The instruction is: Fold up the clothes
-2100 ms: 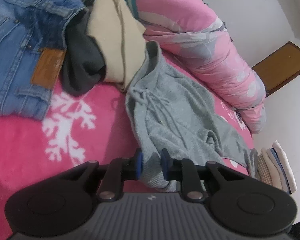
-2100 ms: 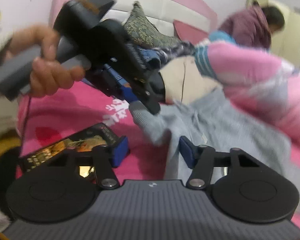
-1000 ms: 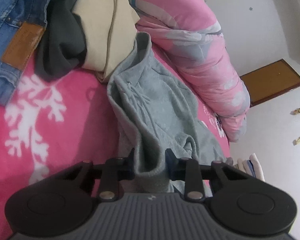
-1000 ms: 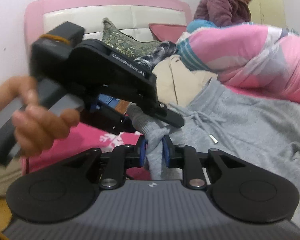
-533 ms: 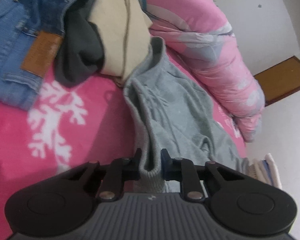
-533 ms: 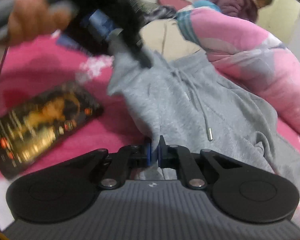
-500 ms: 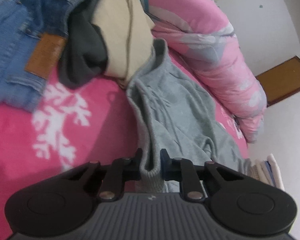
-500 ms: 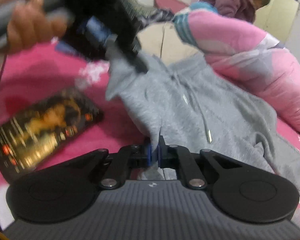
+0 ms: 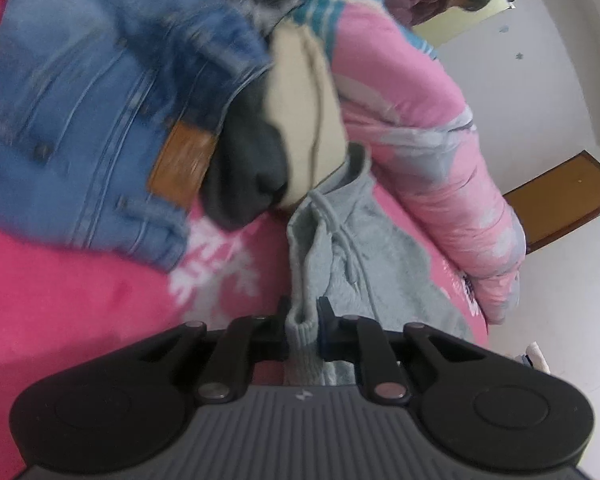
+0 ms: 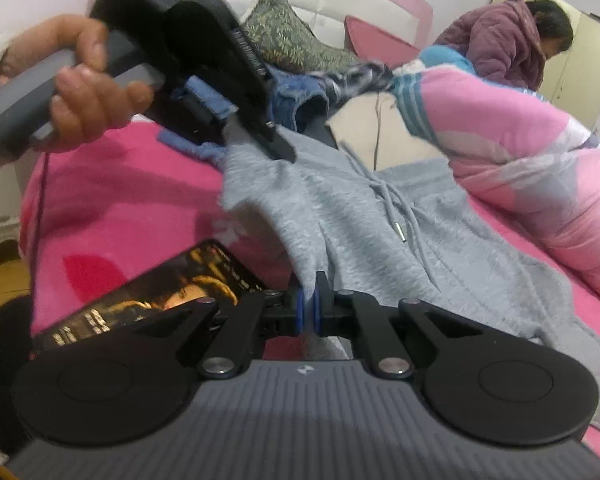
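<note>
Grey fleece sweatpants (image 10: pixel 384 216) lie spread across the pink bed (image 10: pixel 112 204), waistband toward the clothes pile at 12 o'clock and legs trailing off toward 4 o'clock. The left gripper (image 9: pixel 302 320) has its jaws clenched on the ribbed waistband edge, a thick fold of grey cloth filling the gap between them. The right gripper (image 10: pixel 308 308) has its jaws pressed nearly together on a thin pinch of the same garment's edge.

Compared with half a second ago, the left wrist view has swung: the blue jeans (image 9: pixel 88 120) now fill the 10 o'clock area and look motion-blurred, and the drawstring (image 9: pixel 340 240) shows again on the grey cloth. From the right wrist view, the left gripper (image 10: pixel 276 140) and the left hand (image 10: pixel 80 96) holding it sit higher, at 10 o'clock, and the waistband is stretched taut between the two grips. Both clamps are unchanged.

A phone (image 10: pixel 148 292) lies on the bed at 8 o'clock, just beside the right gripper. A pink quilt (image 10: pixel 520 160) is bunched at 2 o'clock, touching the sweatpants.
</note>
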`<state>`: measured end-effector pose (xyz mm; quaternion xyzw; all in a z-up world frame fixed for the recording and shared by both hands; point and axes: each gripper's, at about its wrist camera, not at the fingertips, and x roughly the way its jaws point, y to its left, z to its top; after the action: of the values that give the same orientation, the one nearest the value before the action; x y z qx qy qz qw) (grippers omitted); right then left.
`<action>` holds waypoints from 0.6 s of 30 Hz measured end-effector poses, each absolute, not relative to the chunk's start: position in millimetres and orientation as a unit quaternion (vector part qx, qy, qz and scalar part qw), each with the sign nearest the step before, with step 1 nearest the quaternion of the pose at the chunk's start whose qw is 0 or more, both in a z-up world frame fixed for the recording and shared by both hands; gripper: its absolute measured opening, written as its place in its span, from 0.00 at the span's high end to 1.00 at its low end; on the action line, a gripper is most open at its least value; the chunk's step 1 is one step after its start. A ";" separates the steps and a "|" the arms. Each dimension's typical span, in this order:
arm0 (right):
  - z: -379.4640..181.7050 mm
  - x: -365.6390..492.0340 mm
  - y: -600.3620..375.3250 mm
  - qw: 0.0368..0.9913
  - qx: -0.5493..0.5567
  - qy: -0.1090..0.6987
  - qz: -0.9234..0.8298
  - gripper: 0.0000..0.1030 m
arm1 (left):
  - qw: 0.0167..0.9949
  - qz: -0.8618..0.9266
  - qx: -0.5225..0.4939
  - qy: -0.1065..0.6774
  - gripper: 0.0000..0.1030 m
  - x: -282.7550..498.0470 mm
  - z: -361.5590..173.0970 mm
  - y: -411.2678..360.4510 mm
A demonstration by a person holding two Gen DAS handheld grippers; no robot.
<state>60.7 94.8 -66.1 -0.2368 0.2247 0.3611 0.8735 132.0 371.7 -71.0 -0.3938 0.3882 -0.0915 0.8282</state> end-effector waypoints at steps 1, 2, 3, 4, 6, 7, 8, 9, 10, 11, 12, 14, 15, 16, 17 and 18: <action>-65.4 62.4 92.4 0.871 -0.231 0.231 0.367 0.95 | 0.828 -0.096 -0.393 0.388 0.87 131.8 -74.9 371.3; -64.6 64.0 90.0 0.868 -0.225 0.236 0.374 0.94 | 0.829 -0.101 -0.392 0.386 0.86 131.9 -76.3 371.0; -63.9 65.7 87.6 0.866 -0.218 0.242 0.380 0.91 | 0.829 -0.107 -0.391 0.384 0.84 132.1 -77.1 370.8; -63.2 67.3 85.2 0.863 -0.212 0.248 0.386 0.88 | 0.830 -0.114 -0.391 0.381 0.82 132.2 -77.5 371.1; -61.7 70.6 80.4 0.857 -0.200 0.259 0.398 0.62 | 0.831 -0.124 -0.387 0.380 0.75 131.7 -77.2 370.7; -60.0 72.4 77.3 0.854 -0.193 0.263 0.404 0.55 | 0.832 -0.128 -0.384 0.379 0.68 131.4 -77.0 370.4; -54.6 74.7 71.6 0.853 -0.185 0.262 0.412 0.47 | 0.833 -0.130 -0.378 0.381 0.64 131.2 -77.9 370.1; -48.9 77.7 65.7 0.851 -0.175 0.262 0.420 0.44 | 0.835 -0.132 -0.372 0.384 0.59 131.0 -79.2 369.7; -41.6 84.0 58.3 0.848 -0.155 0.267 0.430 0.44 | 0.836 -0.132 -0.364 0.389 0.58 130.9 -80.8 369.0; -34.0 92.6 51.1 0.846 -0.130 0.275 0.438 0.43 | 0.837 -0.131 -0.358 0.393 0.57 130.9 -82.2 368.4; -27.9 101.8 45.9 0.846 -0.106 0.282 0.440 0.42 | 0.837 -0.130 -0.353 0.397 0.55 130.8 -83.6 367.8; -13.5 134.7 40.4 0.847 -0.054 0.303 0.434 0.41 | 0.838 -0.128 -0.349 0.400 0.54 132.7 -86.2 367.7; -8.2 152.8 41.8 0.849 -0.032 0.313 0.425 0.41 | 0.837 -0.129 -0.349 0.401 0.53 133.8 -87.0 367.8; -3.0 175.3 44.8 0.851 -0.004 0.326 0.411 0.40 | 0.837 -0.130 -0.348 0.401 0.52 134.8 -87.5 368.0; 0.1 195.9 48.6 0.851 0.022 0.340 0.399 0.40 | 0.838 -0.131 -0.344 0.403 0.52 136.2 -87.5 366.8; 2.8 217.3 53.1 0.850 0.048 0.355 0.387 0.40 | 0.840 -0.131 -0.337 0.405 0.52 137.8 -87.3 365.1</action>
<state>217.3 53.1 2.8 0.0477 0.3545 0.3873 0.8497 137.8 365.1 -87.3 -0.3372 0.4050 -0.1314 0.8396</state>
